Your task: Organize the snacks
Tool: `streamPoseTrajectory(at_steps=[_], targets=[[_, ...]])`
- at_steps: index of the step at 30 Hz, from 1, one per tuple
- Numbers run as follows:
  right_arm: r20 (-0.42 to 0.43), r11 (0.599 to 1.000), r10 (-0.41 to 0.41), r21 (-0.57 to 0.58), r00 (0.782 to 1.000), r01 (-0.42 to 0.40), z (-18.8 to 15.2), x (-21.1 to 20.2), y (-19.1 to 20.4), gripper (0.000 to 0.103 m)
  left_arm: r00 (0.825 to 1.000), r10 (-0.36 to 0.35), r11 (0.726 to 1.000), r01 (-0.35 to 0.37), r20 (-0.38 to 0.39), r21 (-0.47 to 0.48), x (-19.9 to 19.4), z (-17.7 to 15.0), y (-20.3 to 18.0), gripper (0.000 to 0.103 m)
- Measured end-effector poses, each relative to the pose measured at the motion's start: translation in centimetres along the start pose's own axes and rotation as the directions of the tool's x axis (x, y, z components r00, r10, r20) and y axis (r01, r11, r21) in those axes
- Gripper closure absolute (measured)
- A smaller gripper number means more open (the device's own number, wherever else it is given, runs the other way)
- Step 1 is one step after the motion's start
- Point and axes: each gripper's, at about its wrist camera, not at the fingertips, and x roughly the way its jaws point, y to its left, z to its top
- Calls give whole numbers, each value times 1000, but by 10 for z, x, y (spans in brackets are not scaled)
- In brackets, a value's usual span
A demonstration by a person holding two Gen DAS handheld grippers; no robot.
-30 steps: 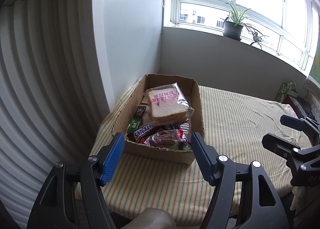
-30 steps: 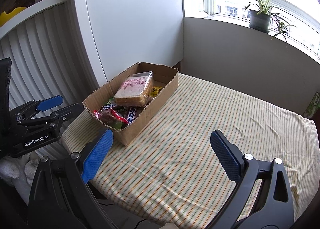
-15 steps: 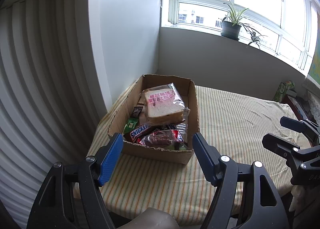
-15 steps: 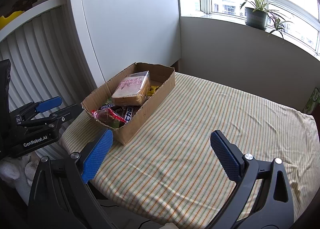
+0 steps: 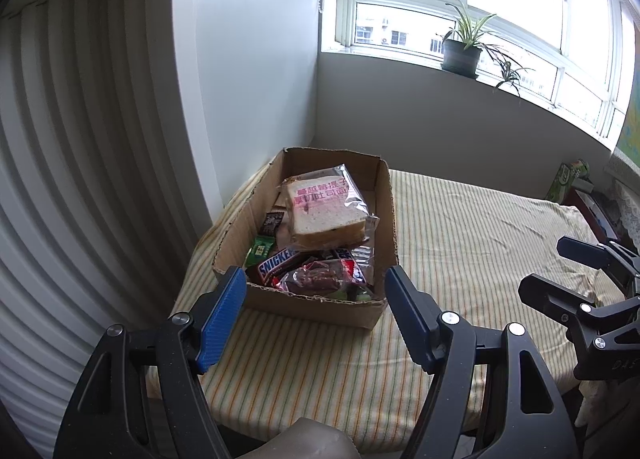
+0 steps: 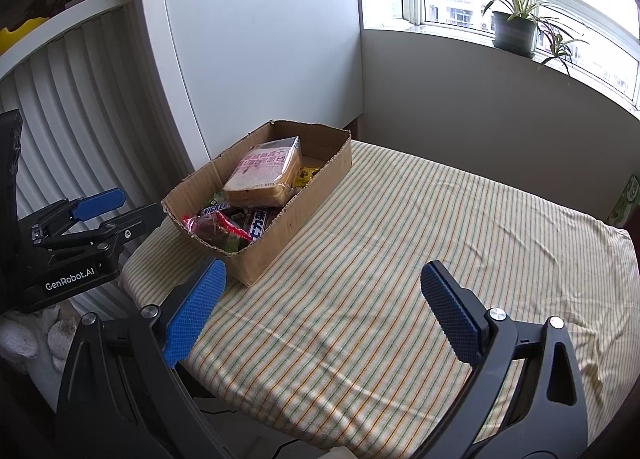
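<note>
An open cardboard box stands on the striped tablecloth at the table's left side. In it lie a bagged slice of bread, a Snickers bar, a red packet, a green packet and a yellow packet. My left gripper is open and empty, held short of the box's near wall. My right gripper is open and empty over the cloth, right of the box.
The striped table reaches right to its edge. A white cabinet and a ribbed panel stand close on the left. A potted plant sits on the window sill. A green carton stands at the far right.
Both grippers have pulled back slightly from the box and the table; the box looks a bit smaller. Both stay open and empty.
</note>
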Motion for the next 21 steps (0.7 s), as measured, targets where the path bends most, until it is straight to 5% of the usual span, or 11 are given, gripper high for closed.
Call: streamPoseTrajectory(at_steps=[21], targets=[[-16, 1000, -3, 14, 1000, 3, -7, 5, -4, 3, 1000, 6, 1000, -6, -14, 5, 8, -2, 0, 31]])
